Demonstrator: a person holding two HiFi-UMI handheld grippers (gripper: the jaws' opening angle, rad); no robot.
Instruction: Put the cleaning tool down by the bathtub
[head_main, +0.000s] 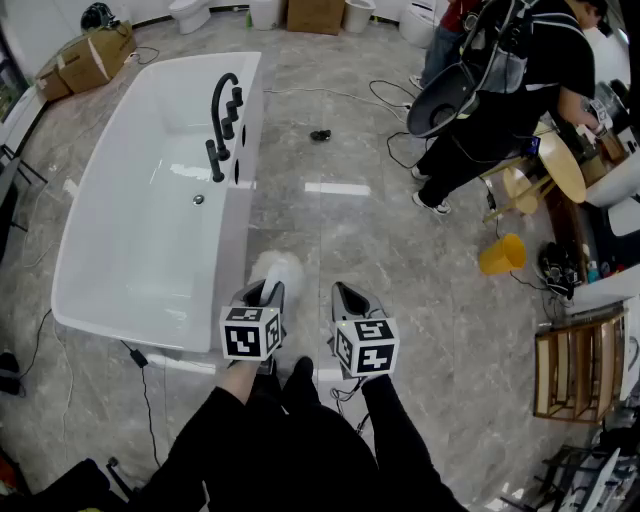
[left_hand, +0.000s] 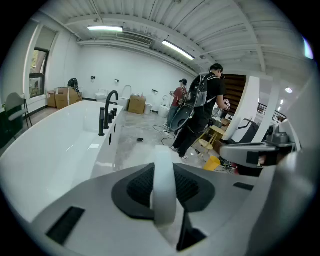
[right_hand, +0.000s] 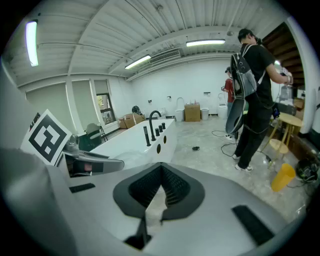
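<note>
Head view: cleaning tool (head_main: 279, 268) mostly hidden behind left gripper (head_main: 266, 292); only a blurred white fluffy end showed, just beside the near corner of the bathtub (head_main: 130, 250). Floor contact: could not tell. Left jaws were clamped on the tool's white handle. Right gripper (right_hand: 159, 175): jaws together, nothing between.

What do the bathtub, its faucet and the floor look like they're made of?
Bathtub: glossy white, probably acrylic or ceramic; bright light reflections sit on its inner surface.
Faucet: black with a dull finish, probably coated metal; almost no shine.
Floor: polished grey stone or marble-look tile; veining and a mirrored light strip show.
</note>
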